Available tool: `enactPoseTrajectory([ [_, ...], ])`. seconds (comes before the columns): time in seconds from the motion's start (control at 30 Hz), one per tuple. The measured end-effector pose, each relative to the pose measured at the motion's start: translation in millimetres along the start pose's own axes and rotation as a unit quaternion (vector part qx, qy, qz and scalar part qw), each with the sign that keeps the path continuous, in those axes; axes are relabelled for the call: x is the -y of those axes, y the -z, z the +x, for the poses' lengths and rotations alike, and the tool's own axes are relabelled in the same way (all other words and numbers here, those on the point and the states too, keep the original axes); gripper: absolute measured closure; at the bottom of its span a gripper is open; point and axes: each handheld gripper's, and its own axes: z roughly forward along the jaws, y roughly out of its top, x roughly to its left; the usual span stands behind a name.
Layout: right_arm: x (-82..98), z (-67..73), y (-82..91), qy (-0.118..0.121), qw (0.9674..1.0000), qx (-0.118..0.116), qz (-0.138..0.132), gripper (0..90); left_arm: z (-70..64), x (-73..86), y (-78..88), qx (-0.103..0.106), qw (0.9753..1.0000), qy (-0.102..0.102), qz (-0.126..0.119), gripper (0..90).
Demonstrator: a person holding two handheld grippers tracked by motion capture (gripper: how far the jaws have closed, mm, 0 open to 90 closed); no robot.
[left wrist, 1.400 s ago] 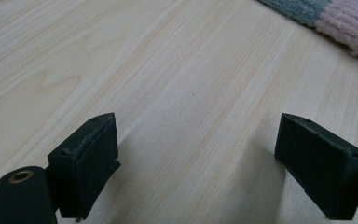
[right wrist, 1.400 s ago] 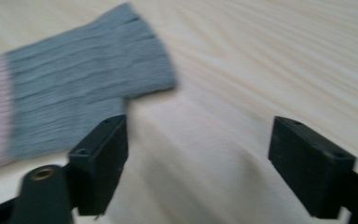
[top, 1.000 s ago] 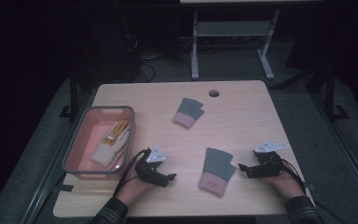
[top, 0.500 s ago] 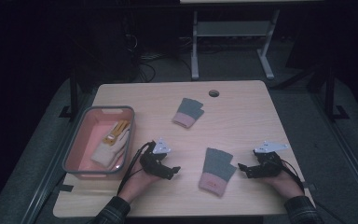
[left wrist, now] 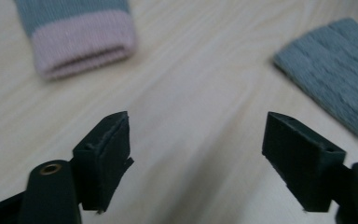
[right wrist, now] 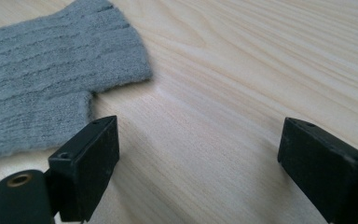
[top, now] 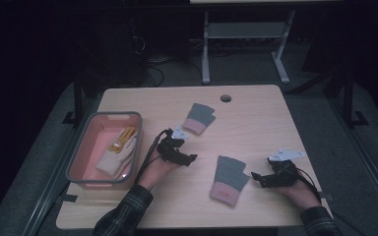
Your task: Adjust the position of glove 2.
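Two grey fingerless gloves with pink cuffs lie flat on the wooden table (top: pixel 256 123): the far glove (top: pixel 199 118) near the middle and the near glove (top: pixel 229 179) toward the front. My left gripper (top: pixel 189 160) hovers between them, open; its jaws have just been closing a little with nothing between them. In the left gripper view the far glove's pink cuff (left wrist: pixel 81 32) is ahead to the left and the near glove (left wrist: pixel 335 70) to the right of the gripper (left wrist: pixel 198 135). My right gripper (top: pixel 255 177) rests open just right of the near glove (right wrist: pixel 42 79), bare wood between its jaws (right wrist: pixel 200 140).
A pink bin (top: pixel 81 152) with a grey rim stands at the table's left side and holds a white and yellow glove (top: pixel 118 150). A round cable hole (top: pixel 225 98) sits near the far edge. Beyond the table stands a metal frame (top: pixel 246 44).
My left hand has moved right and away from the bin, rising a little, to a spot between the two gloves. The right hand has stayed put.
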Motion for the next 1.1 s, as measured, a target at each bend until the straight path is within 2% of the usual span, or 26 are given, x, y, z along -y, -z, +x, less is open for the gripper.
enactPoseTrajectory([
  [0.07, 0.0, 0.0, 0.0, 0.0, 1.0, 0.0, 0.0, 12.3, 5.0, -7.3, -4.0, -0.002, 1.0, -0.005, -0.001, 25.1],
  [0.3, 0.0, 0.0, 0.0, 0.0, 1.0, 0.0, 0.0, 12.3, 25.1, -26.4, -19.6, -0.011, 0.9999, -0.001, -0.009, 37.2],
  [0.5, -0.4, -0.5, -0.4, 0.0, 1.0, -0.001, -0.001, 12.4, 40.5, -41.1, -32.5, -0.018, 0.9997, 0.003, -0.018, 41.5],
  [0.57, -0.4, -0.7, -0.4, 0.0, 1.0, -0.001, -0.001, 12.5, 42.4, -44.1, -37.4, -0.021, 0.9995, 0.007, -0.021, 42.7],
  [0.7, -0.3, -0.9, -0.4, 0.0, 1.0, -0.001, 0.0, 12.5, 47.7, -50.2, -49.5, -0.032, 0.9993, -0.001, -0.021, 42.8],
  [0.77, -0.4, -1.6, -0.5, 0.001, 1.0, 0.0, -0.001, 12.5, 49.5, -51.0, -54.3, -0.024, 0.9994, 0.006, -0.024, 43.9],
  [0.93, -0.4, -1.5, -0.4, -0.001, 1.0, 0.0, -0.001, 12.5, 50.0, -52.9, -70.0, -0.025, 0.9996, 0.004, -0.009, 44.7],
  [1.0, -0.4, -1.5, -0.3, -0.001, 1.0, 0.0, -0.001, 12.5, 48.9, -52.2, -76.1, -0.036, 0.9993, -0.006, 0.005, 44.7],
  [1.07, -0.4, -1.5, -0.4, -0.001, 1.0, 0.001, -0.001, 12.5, 48.3, -50.7, -79.7, -0.038, 0.9992, -0.008, 0.009, 45.4],
  [1.1, -0.4, -1.5, -0.3, -0.001, 1.0, 0.0, -0.001, 12.5, 48.1, -50.9, -79.9, -0.048, 0.9988, -0.011, 0.01, 47.9],
])
